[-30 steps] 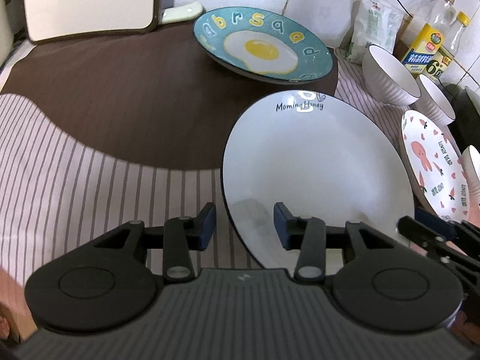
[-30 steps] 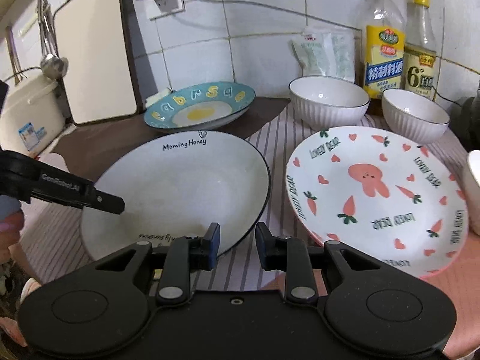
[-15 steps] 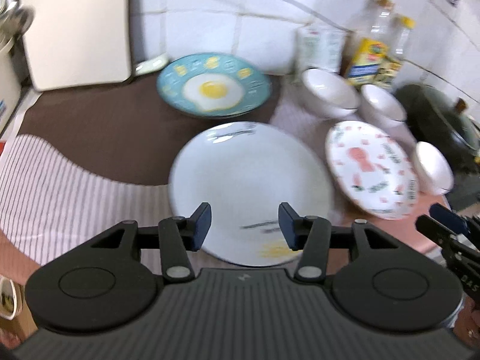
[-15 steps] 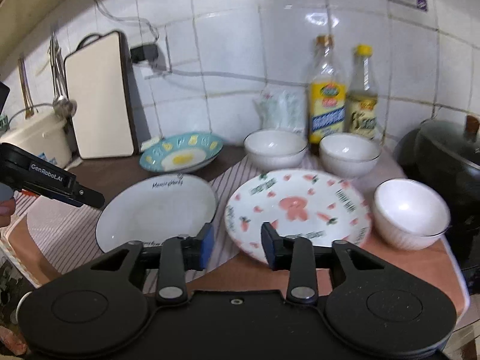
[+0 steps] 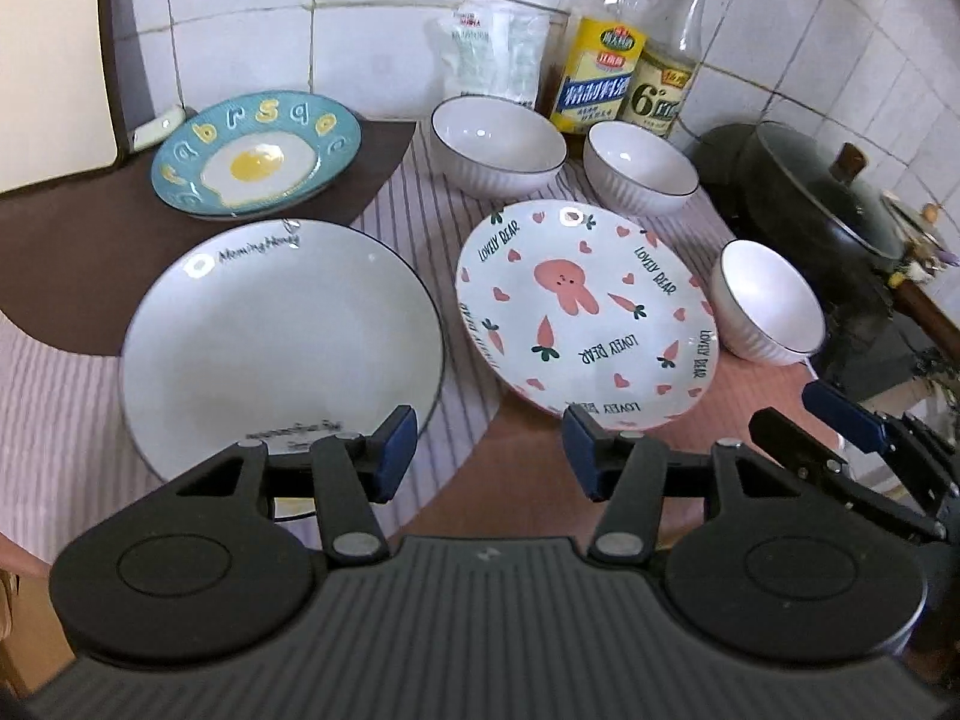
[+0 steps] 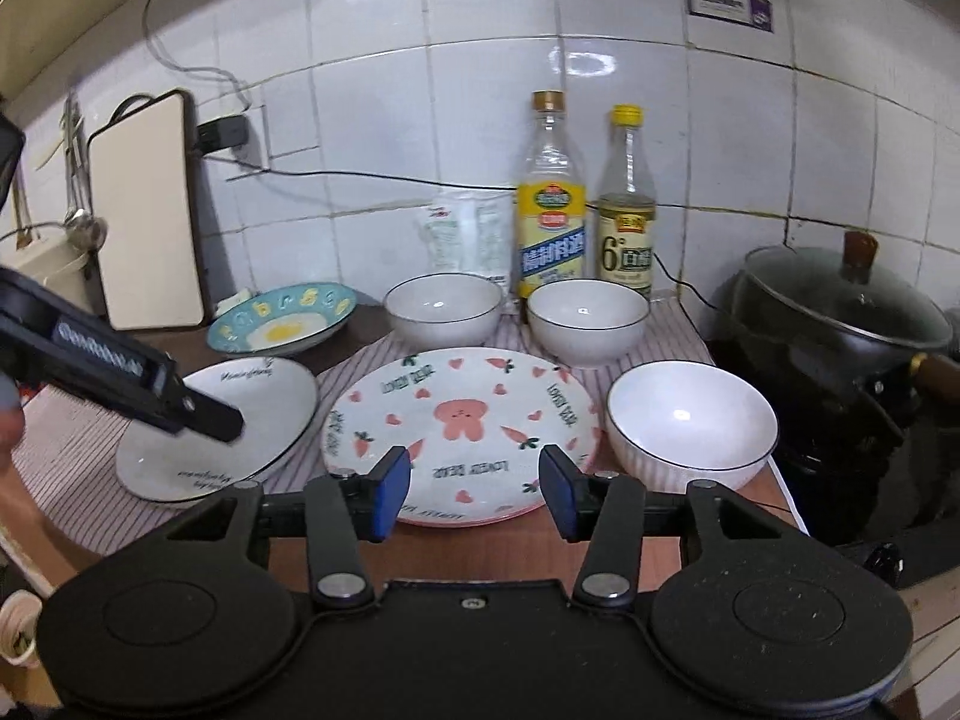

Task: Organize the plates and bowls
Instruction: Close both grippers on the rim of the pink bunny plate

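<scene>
Rabbit plate (image 6: 459, 420): flat on the bench, round, no long axis, dead ahead of right hand-held gripper (image 6: 474, 495), the nearer one. Left hand-held gripper (image 5: 489, 453): between it and white plate (image 5: 282, 348). Both half-wide, jaws opening, nothing between them.

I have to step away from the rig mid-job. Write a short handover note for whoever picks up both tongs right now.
Left tongs: opening, nothing between them, above the counter's near edge.
Right tongs: opening, empty, in front of the pink rabbit-print plate.
Things: large white black-rimmed plate left of the rabbit plate; teal fried-egg plate behind it; two white ribbed bowls by the back bottles; a third white bowl right of the rabbit plate.
Done: nothing stacked yet.
Left: probably stack the three plates and nest the three bowls.
</scene>
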Tool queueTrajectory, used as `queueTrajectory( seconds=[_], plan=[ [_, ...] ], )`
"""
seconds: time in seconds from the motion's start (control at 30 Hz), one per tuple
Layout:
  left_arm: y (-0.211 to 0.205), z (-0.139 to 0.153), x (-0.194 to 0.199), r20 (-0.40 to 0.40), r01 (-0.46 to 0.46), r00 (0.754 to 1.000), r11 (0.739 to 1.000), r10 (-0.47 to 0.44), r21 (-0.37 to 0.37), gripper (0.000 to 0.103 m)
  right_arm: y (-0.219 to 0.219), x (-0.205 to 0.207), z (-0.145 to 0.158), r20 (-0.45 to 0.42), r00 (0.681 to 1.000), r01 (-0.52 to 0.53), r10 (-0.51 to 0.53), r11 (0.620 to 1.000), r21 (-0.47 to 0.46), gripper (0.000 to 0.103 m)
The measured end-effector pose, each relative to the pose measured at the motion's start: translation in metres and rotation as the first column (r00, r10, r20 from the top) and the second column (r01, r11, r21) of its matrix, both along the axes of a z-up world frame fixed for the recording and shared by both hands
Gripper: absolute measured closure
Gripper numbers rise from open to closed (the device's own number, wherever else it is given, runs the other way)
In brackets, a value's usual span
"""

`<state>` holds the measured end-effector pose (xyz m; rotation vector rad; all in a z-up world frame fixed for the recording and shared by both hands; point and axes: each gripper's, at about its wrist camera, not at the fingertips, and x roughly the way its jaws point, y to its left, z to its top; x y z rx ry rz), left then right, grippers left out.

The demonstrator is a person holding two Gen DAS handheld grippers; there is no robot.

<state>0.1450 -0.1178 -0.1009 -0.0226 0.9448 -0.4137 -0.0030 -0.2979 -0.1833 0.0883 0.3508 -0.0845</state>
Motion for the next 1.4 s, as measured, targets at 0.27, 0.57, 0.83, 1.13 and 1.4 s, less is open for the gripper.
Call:
queueTrajectory(
  seconds=[0.27, 0.57, 0.83, 1.13, 1.4],
  plan=[
    [-0.036, -0.03, 0.011, 0.023, -0.088, 0.996, 0.996, 0.088, 0.024, 0.05, -0.026, 0.029, -0.028, -0.024, 0.999, 0.049, -0.047, 0.994, 0.097, 0.049],
    [-0.052, -0.056, 0.026, -0.06, -0.17, 0.983, 0.985, 0.171, 0.024, 0.05, -0.038, 0.056, -0.048, -0.051, 0.996, 0.077, -0.069, 0.982, 0.173, 0.049],
    [-0.05, -0.07, 0.038, -0.134, -0.212, 0.969, 0.977, 0.21, -0.003, 0.047, -0.045, 0.069, -0.057, -0.061, 0.996, 0.084, -0.072, 0.971, 0.222, 0.049],
    [-0.059, -0.074, 0.044, -0.117, -0.208, 0.971, 0.978, 0.206, -0.008, 0.066, -0.049, 0.078, -0.062, -0.059, 0.995, 0.096, -0.082, 0.956, 0.279, 0.063],
    [-0.056, -0.077, 0.042, -0.103, -0.237, 0.968, 0.969, 0.229, -0.067, 0.079, -0.048, 0.086, -0.065, -0.092, 0.992, 0.115, -0.091, 0.947, 0.301, 0.073]
  ],
)
